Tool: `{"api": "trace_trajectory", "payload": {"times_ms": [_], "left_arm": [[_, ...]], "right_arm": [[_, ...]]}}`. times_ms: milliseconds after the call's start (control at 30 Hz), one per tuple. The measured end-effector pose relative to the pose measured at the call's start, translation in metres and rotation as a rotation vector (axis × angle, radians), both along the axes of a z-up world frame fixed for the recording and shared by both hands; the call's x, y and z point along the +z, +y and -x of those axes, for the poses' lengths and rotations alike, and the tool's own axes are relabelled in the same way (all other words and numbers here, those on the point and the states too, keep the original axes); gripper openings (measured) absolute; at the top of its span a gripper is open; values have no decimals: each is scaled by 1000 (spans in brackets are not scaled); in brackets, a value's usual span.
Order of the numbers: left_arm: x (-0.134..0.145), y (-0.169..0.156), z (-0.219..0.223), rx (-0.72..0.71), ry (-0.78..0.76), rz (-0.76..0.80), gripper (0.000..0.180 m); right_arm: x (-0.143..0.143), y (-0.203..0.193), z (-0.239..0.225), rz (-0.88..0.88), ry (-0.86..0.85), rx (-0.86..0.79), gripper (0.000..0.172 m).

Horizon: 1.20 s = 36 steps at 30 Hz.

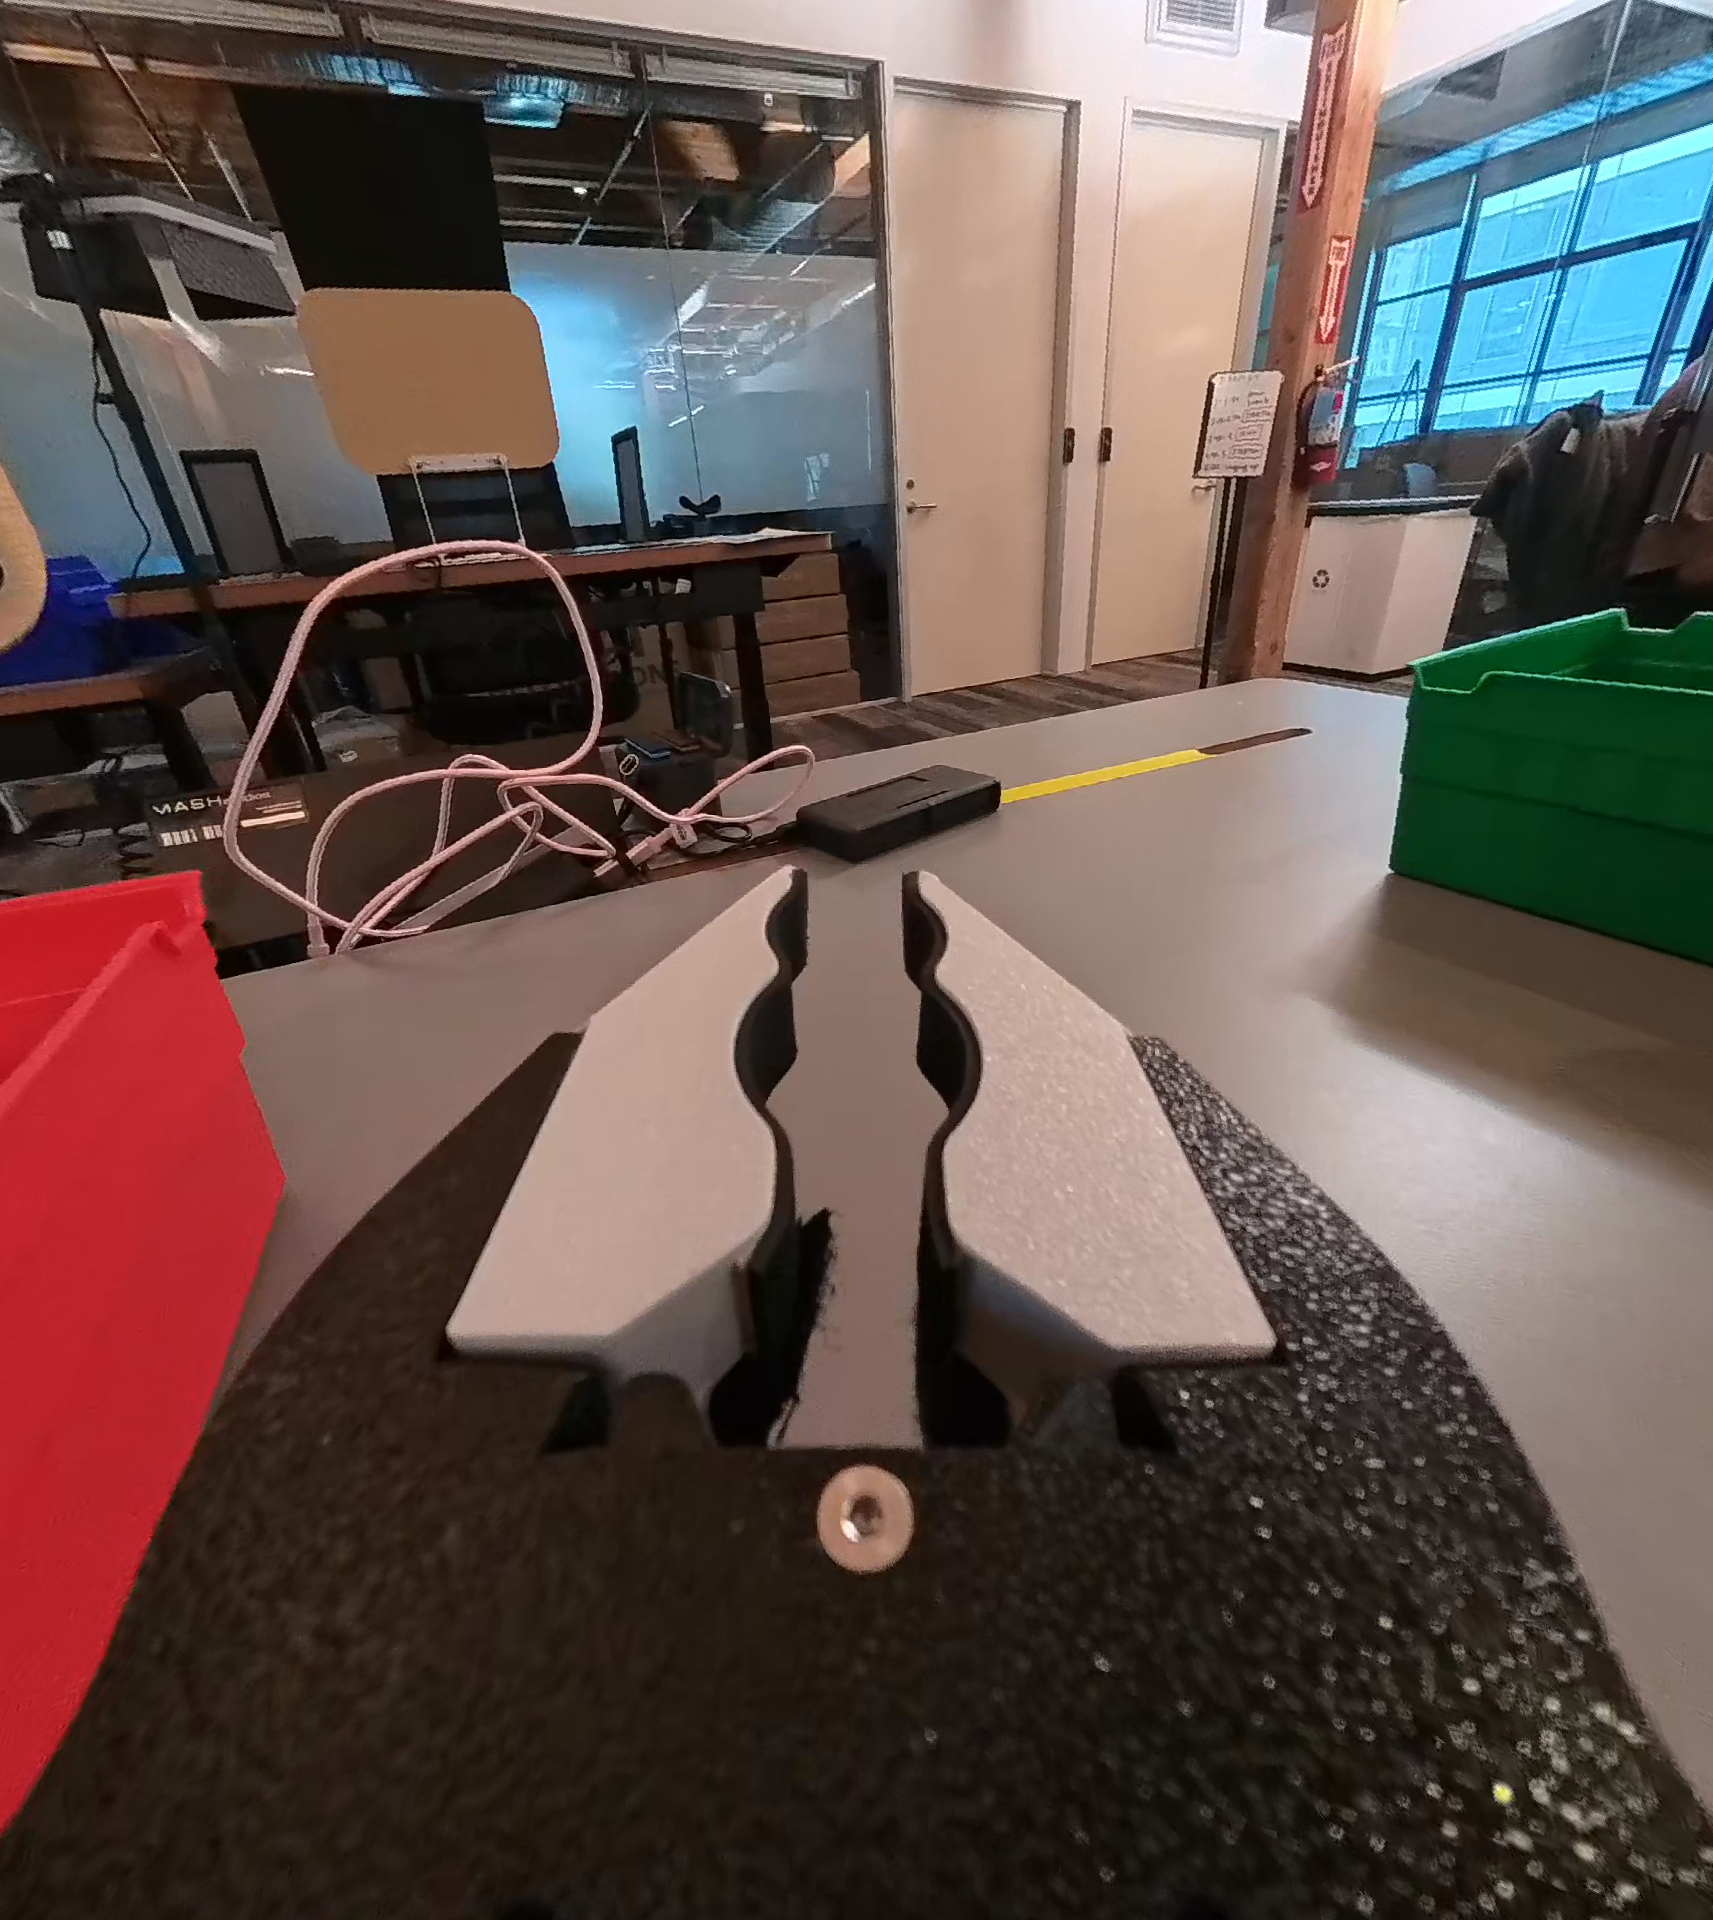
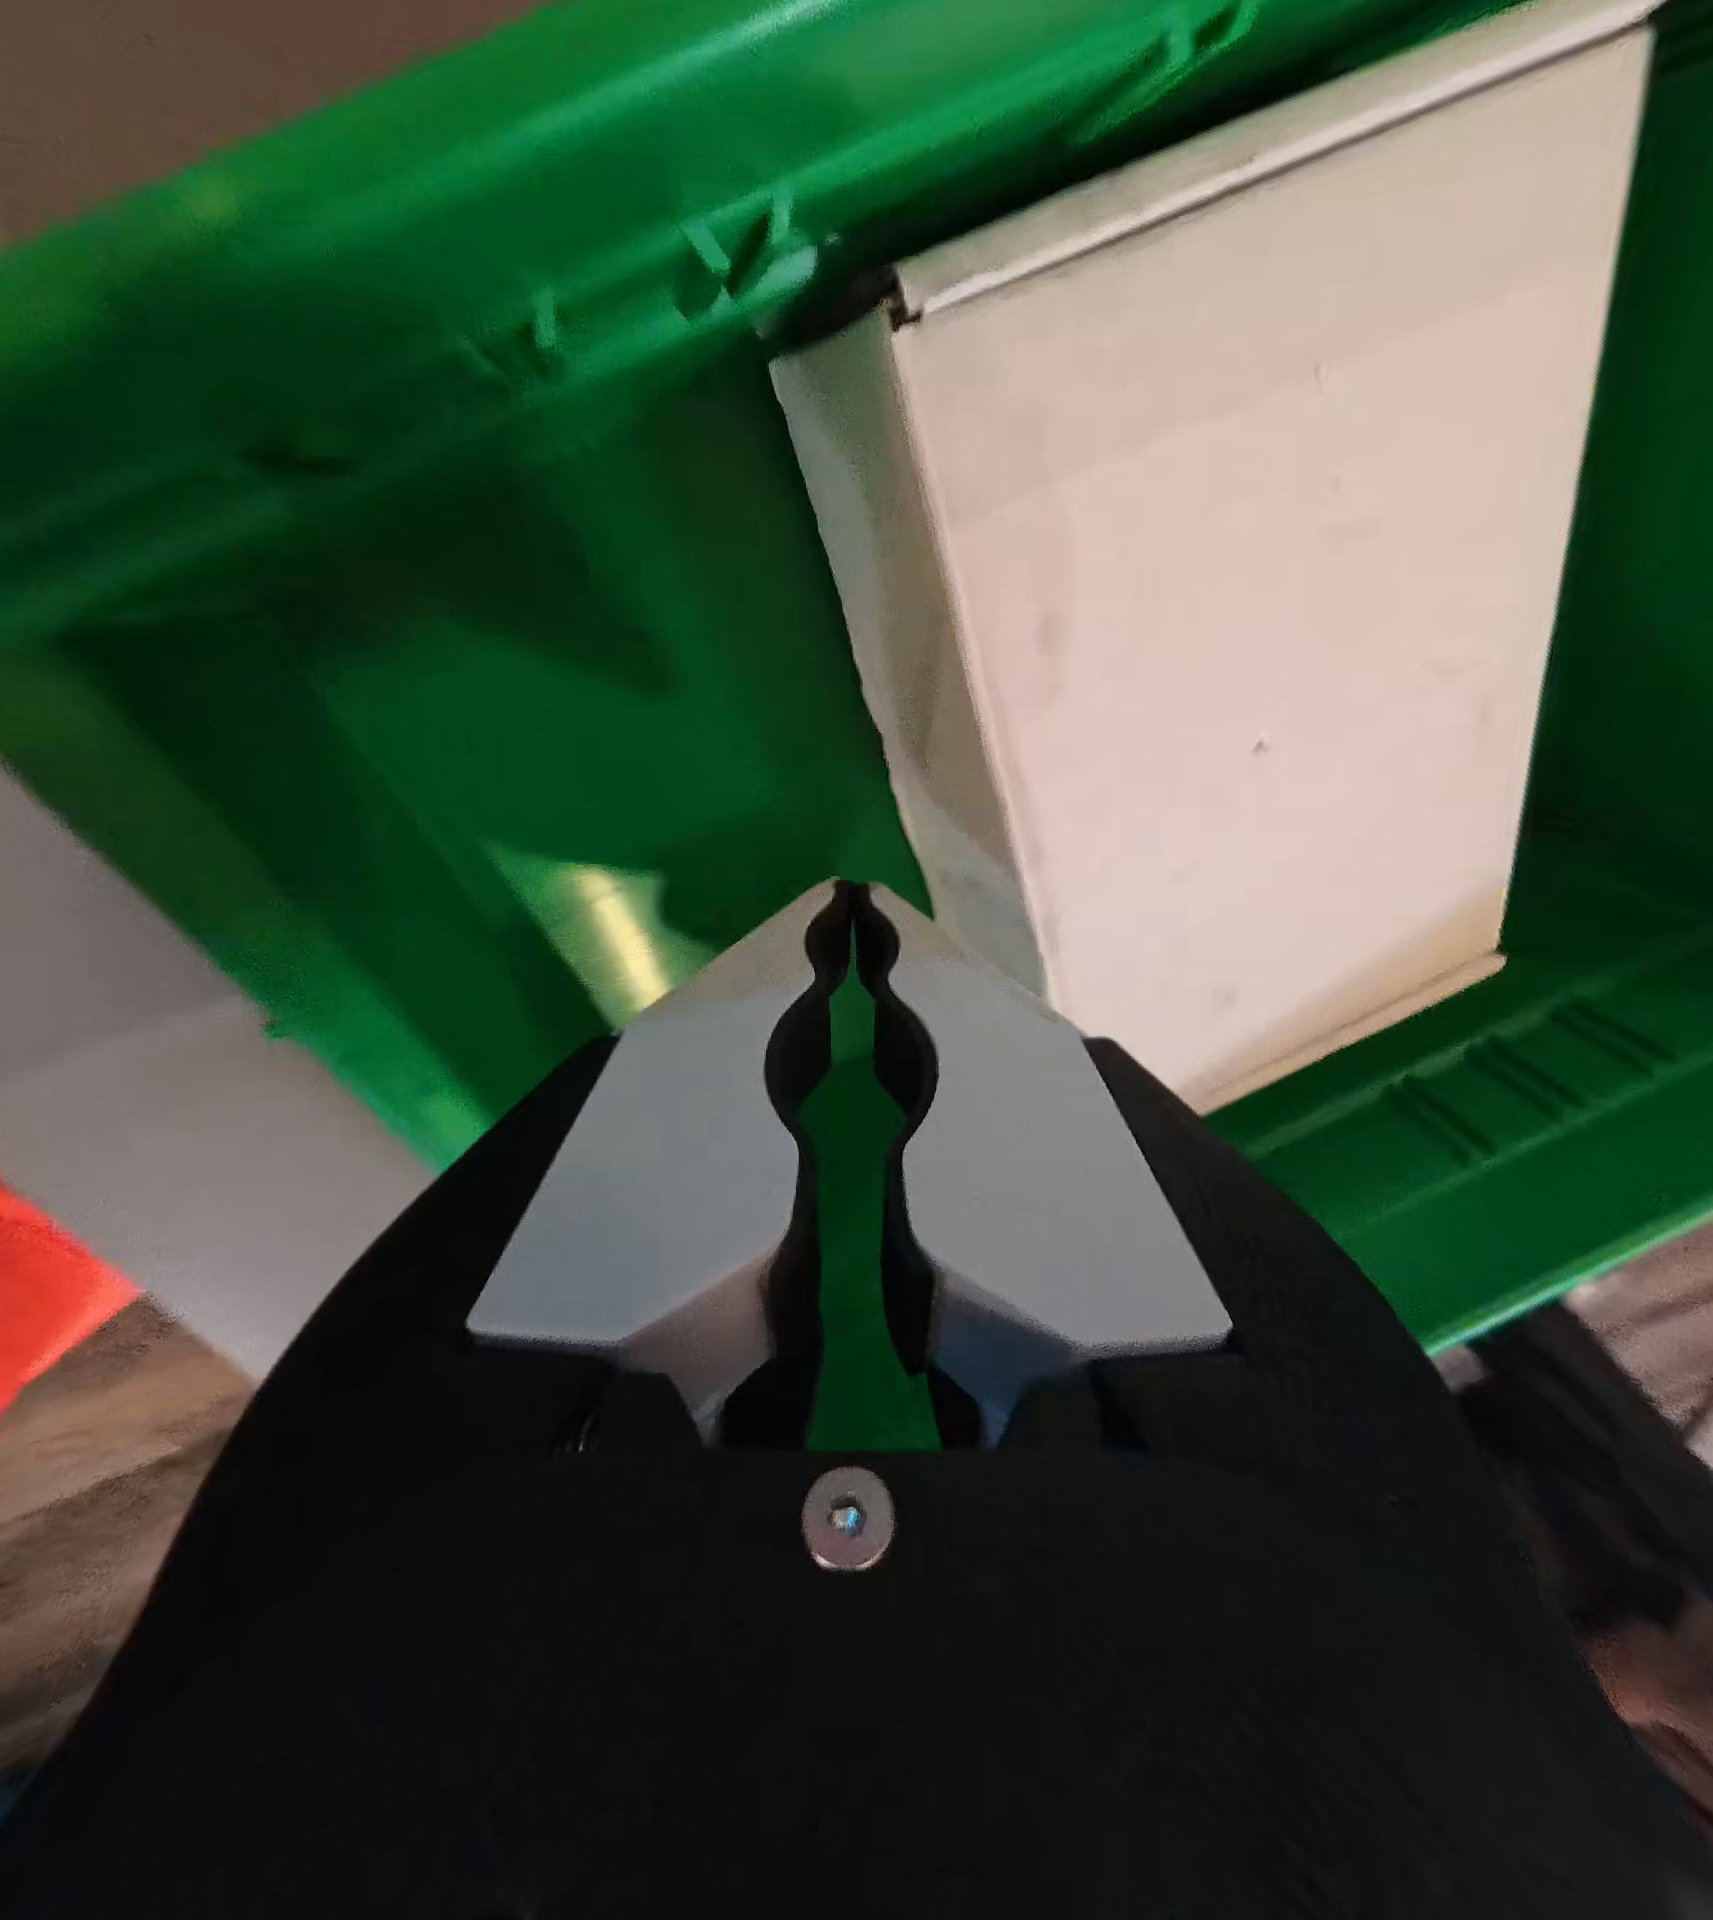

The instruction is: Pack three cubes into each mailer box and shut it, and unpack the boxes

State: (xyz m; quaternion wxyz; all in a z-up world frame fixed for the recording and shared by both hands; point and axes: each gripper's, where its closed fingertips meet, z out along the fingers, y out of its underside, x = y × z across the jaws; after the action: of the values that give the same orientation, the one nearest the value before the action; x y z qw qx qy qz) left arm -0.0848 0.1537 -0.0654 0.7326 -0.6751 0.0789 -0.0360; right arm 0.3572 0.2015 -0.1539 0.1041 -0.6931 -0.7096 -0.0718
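Mailer box (image 2: 1247, 623) lies shut in the green bin (image 2: 364, 436), just right of the right tool (image 2: 853, 886), whose tips are pressed together, empty; left tool (image 1: 854, 883) slightly spread, empty.

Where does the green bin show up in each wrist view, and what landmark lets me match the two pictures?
Left wrist view: the green bin stands at the right edge on the grey table, seen from the side.
Right wrist view: the green bin fills most of the frame, seen from above, with a closed white mailer box inside and the shut right gripper over it.
Shared landmark: the grey table the bin stands on.
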Motion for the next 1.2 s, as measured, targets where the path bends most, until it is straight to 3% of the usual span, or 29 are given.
{"api": "trace_trajectory", "payload": {"times_ms": [133,467,567,633,767,900,1000,1067,1133,1200], "left_arm": [[-2,0,-2,-2,14,3,17],[-3,-4,-21,-97,10,3,10],[-3,-4,-26,-101,35,-6,11],[-5,-4,-28,-107,37,-1,12],[-9,-2,-30,-114,22,14,13],[-12,0,-32,-119,33,24,14],[-9,-2,-32,-118,47,7,14],[-7,-2,-30,-110,44,-5,14],[-5,-3,-29,-111,18,-15,15],[-3,-5,-31,-121,-8,-24,16]], "right_arm": [[-18,27,6,-87,-20,22,0],[-21,82,15,-336,5,-64,0],[-6,84,6,-425,-41,-92,0],[28,86,3,-558,-55,-130,0],[118,57,71,-767,291,-160,4],[167,-6,204,-625,909,-40,28],[173,-25,283,-497,1300,11,57],[167,-10,313,-526,1501,-19,62],[152,15,329,-570,1630,-84,66],[128,35,344,-541,1678,-145,85]]}}
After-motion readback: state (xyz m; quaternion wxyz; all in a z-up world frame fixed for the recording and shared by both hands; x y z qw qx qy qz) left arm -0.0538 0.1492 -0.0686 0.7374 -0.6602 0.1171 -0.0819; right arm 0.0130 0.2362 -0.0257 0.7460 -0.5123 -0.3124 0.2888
